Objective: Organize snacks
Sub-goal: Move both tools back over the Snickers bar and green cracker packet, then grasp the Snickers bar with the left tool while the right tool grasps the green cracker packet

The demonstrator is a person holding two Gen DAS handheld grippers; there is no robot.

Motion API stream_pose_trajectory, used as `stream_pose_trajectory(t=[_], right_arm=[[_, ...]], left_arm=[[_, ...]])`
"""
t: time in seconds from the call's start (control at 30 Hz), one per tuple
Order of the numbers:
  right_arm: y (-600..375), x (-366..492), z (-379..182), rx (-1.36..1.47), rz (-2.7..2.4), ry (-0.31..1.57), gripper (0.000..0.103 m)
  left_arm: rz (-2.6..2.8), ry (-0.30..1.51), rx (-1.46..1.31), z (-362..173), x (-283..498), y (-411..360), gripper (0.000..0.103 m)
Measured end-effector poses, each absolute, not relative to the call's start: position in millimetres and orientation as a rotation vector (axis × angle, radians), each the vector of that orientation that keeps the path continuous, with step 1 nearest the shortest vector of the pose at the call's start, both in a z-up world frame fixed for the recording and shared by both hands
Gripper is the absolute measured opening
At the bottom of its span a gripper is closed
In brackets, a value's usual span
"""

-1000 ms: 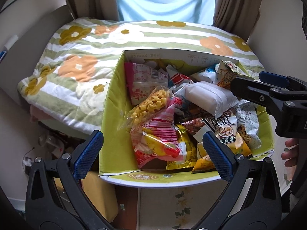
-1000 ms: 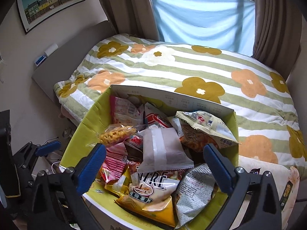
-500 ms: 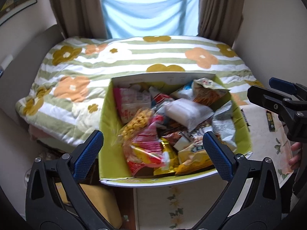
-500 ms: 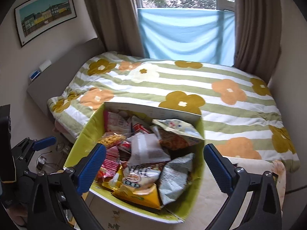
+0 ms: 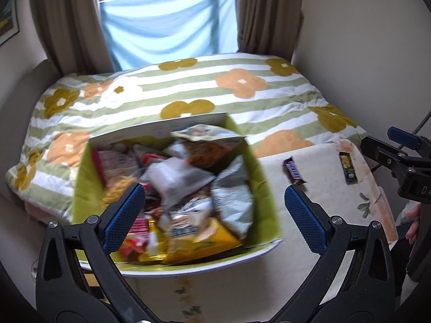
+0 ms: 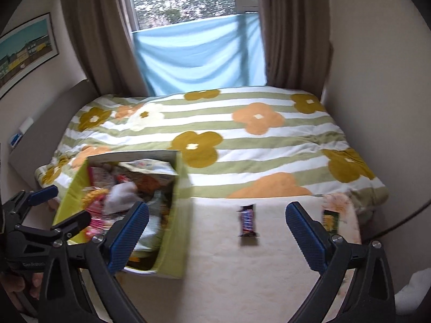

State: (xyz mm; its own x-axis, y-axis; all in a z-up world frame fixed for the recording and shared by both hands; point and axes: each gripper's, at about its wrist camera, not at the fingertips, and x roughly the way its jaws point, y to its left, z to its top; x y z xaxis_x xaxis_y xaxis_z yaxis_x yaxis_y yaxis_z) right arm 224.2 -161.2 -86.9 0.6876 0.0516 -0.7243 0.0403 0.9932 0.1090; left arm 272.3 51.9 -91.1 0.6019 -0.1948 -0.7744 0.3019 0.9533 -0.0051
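**Both tools empty, box full, two bars out on worktop**

Green-lined open cardboard box (image 5: 265, 188), packed with crinkly snack bags, at left end of cream floral-patterned worktop (image 6: 215, 274), hard against foot of bed with green-striped flowered quilt (image 6: 242, 140). Bags heaped loosely to the rim: grey foil bag (image 5: 233, 196) leaning on right wall, yellow packet (image 5: 204, 242) at near edge, white pouch (image 5: 175, 175) on top. Contents blurred in both views; labels not readable.

Dark brown wrapped chocolate bar (image 6: 247, 220) flat on bare worktop right of box, well apart from it. Small dark green-and-yellow wrapped bar (image 5: 348, 168) further right, near worktop edge. Probably laid out singly to start a sorted row; judgement only.

Left tool (image 5: 212, 215) spread wide, nothing between pads, above near edge of box. Right tool (image 6: 216, 234) likewise spread wide and empty, above bare worktop, chocolate bar framed between its pads.

Sorting judged barely begun: bulk of snacks inside box. Loose heap likely to shift when one bag is pulled.
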Motion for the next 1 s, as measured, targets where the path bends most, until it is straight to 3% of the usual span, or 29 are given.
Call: stream_pose_trajectory(t=[0.5,1.0], right_arm=[[-323.7,228.3,-161.1,0.128,-0.103,0.951,0.101],[-353.6,239.2,-244.7,0.263,-0.13,0.953,0.101]], left_arm=[[-0.301,0.978,0.112,-152.8,282.9,-126.4,0.103],[-0.21,1.039,0.08,-266.1,324.9,-150.3,0.102]])
